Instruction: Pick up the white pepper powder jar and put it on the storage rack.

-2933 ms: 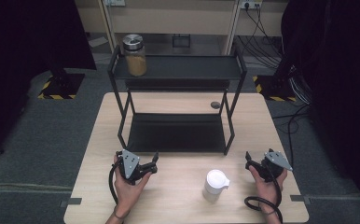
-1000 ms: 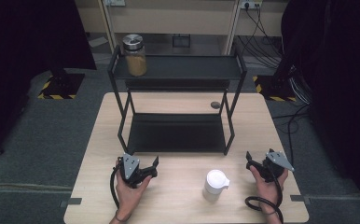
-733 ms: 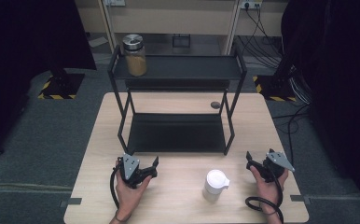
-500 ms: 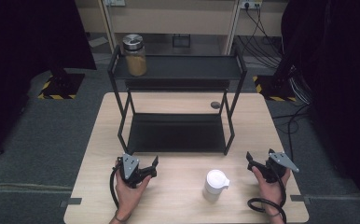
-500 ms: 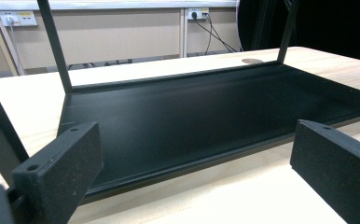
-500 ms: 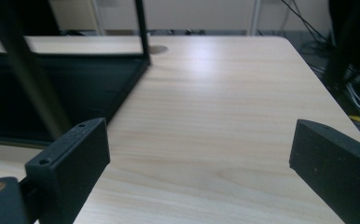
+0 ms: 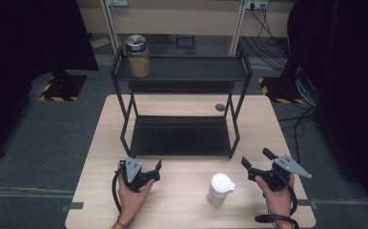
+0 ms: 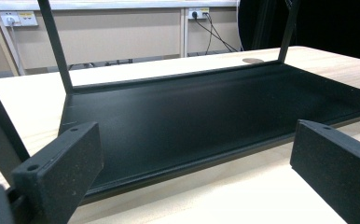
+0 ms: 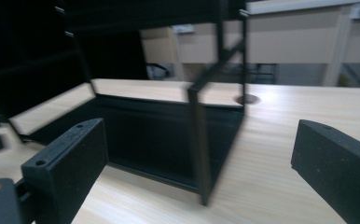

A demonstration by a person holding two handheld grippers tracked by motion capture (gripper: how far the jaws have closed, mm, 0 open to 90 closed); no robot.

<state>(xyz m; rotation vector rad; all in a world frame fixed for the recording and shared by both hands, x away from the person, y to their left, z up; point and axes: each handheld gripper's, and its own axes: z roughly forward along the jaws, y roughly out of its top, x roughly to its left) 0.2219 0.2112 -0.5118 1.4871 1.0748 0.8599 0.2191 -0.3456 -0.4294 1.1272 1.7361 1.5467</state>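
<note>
- I am holding my left gripper (image 7: 146, 172) near the table's (image 7: 101, 143) front edge, left of centre, its jaws standing apart with nothing between them.
- I am holding my right gripper (image 7: 257, 162) toward the front right corner, jaws likewise spread and empty.
- The white lidded cup (image 7: 219, 189) is standing upright between the two grippers, nearer the right one and touched by neither.
- I am judging the work as barely begun: the cup is ungrasped, and the black two-tier rack's (image 7: 182, 136) lower shelf is bare.
- The high view is showing the cup and a lidded glass jar (image 7: 137, 56) on the rack's top shelf.
- The left gripper view is showing the lower shelf (image 8: 206, 112) close up; the right gripper view is blurring the rack's corner post (image 9: 199, 140).
</note>
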